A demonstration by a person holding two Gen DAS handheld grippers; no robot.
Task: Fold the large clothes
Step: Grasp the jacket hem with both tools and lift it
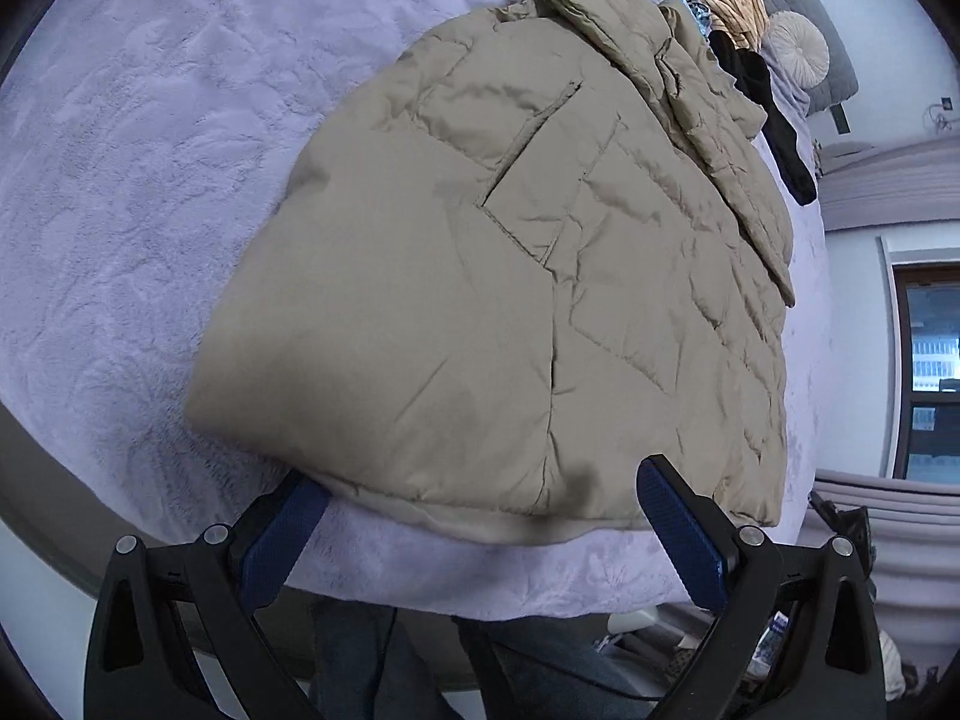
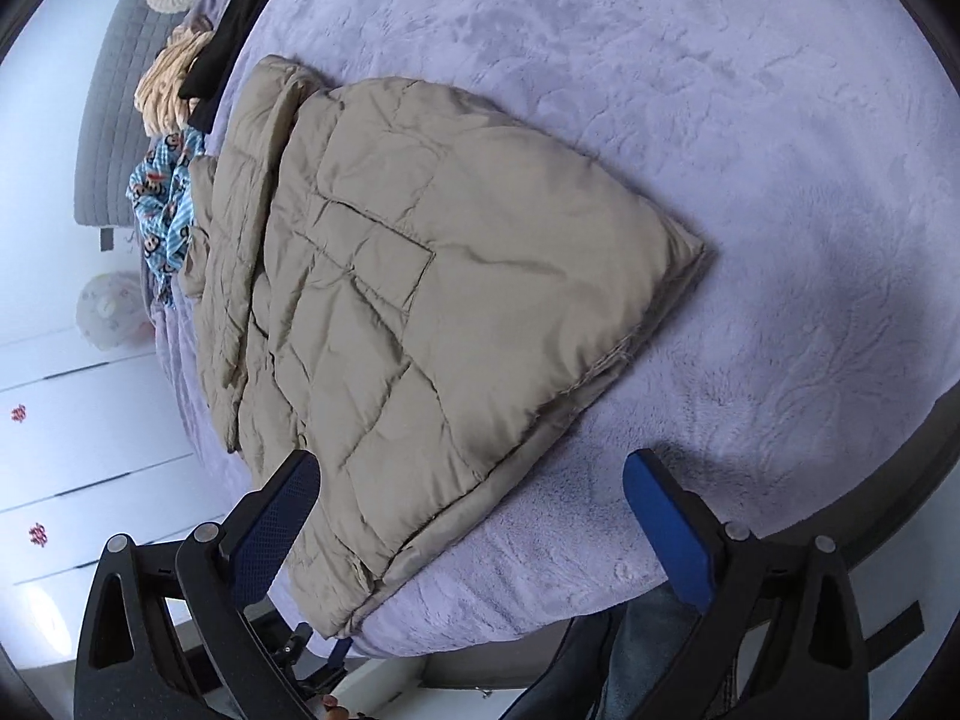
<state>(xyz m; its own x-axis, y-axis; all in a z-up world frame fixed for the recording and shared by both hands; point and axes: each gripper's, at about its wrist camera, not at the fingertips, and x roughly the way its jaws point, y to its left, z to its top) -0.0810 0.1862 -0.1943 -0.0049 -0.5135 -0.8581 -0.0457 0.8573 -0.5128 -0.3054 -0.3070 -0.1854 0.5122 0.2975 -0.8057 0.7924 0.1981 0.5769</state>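
Note:
A beige quilted puffer jacket [image 1: 510, 276] lies folded flat on a lavender plush bed cover [image 1: 132, 180]. It also shows in the right wrist view [image 2: 444, 306] on the same cover [image 2: 750, 180]. My left gripper [image 1: 480, 504] is open and empty, its blue-padded fingers [image 1: 678, 534] straddling the jacket's near hem at the bed edge. My right gripper [image 2: 468, 486] is open and empty, hovering over the jacket's near corner, the left finger [image 2: 276, 516] above the fabric.
At the head of the bed lie a blue patterned garment [image 2: 165, 210], a tan garment [image 2: 165, 84], a black garment [image 2: 240, 18] and a round cushion [image 1: 795, 48]. A grey headboard [image 2: 114, 120], white drawers [image 2: 78, 450] and a window [image 1: 930, 360] surround the bed.

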